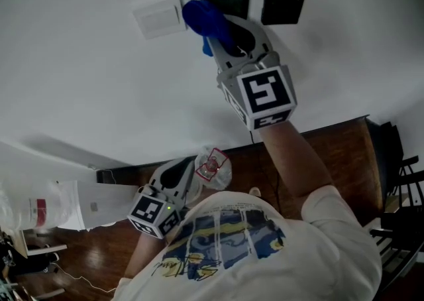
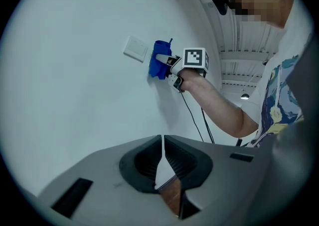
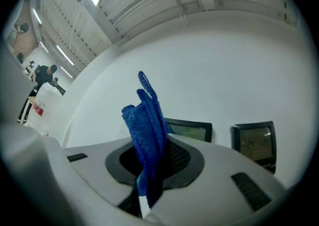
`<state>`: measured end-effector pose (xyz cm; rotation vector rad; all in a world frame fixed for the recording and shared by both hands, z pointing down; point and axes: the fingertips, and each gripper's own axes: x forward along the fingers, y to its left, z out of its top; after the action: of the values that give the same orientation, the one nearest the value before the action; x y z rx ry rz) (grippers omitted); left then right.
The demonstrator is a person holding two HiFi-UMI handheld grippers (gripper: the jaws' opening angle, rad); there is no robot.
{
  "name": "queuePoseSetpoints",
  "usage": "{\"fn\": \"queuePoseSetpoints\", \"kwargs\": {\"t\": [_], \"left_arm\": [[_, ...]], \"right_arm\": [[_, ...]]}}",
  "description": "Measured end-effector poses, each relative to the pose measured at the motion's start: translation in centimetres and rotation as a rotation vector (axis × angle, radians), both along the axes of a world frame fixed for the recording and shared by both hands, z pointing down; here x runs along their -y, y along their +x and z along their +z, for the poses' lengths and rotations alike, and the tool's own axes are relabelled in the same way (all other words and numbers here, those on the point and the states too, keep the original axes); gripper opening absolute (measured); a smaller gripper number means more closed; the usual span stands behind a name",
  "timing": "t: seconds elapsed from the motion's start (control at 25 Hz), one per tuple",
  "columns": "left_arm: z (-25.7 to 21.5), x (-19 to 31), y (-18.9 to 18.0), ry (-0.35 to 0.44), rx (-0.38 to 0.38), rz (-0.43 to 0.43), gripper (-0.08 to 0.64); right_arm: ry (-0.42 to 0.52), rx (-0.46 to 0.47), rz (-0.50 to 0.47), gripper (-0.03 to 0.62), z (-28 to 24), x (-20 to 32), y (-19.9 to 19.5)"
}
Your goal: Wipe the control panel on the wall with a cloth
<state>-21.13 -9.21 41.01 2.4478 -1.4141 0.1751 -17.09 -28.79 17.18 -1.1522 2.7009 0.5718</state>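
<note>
Right gripper (image 3: 153, 168): jaws closed on a folded blue cloth (image 3: 147, 120), which stands up out of the jaws in a bunched ridge. Just beyond the jaw tips is the white wall (image 3: 224, 75). The cloth overlaps the near edge of a dark control panel (image 3: 192, 130); actual contact with the panel cannot be confirmed from these views. A second panel with a lit display (image 3: 253, 143) is mounted beside the first, further to the right of the jaws.

In the head view the right gripper (image 1: 232, 36) is raised at arm's length, its marker cube (image 1: 265, 94) facing the camera. The cloth (image 1: 202, 18) sits between a white switch plate (image 1: 159, 16), to the left of the jaws, and the first control panel (image 1: 232, 1); the second panel (image 1: 283, 6) lies to the right.

Left gripper (image 2: 163, 156): jaws together, nothing between them. It is aimed toward the wall well below the cloth (image 2: 160, 60) and the switch plate (image 2: 135, 49). In the head view the left gripper (image 1: 180, 177) is held low, near the person's chest, above a dark wooden floor (image 1: 318, 154).
</note>
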Motion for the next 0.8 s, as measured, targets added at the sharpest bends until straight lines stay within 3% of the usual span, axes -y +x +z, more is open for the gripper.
{"fn": "queuePoseSetpoints", "kwargs": {"t": [0.2,0.56,0.8], "left_arm": [[0.0,0.0,-0.4,0.001,-0.004,-0.012,0.017],[-0.5,1.1,1.0,0.003,-0.008,0.003,0.017],[-0.4,1.7,2.1,0.005,-0.007,0.006,0.017]], "right_arm": [[0.005,0.026,0.008,0.087,-0.1,-1.0,3.9],[-0.008,0.061,0.29,0.087,-1.1,3.3,18.8],[-0.027,0.073,0.329,0.087,-1.6,5.8,20.6]]}}
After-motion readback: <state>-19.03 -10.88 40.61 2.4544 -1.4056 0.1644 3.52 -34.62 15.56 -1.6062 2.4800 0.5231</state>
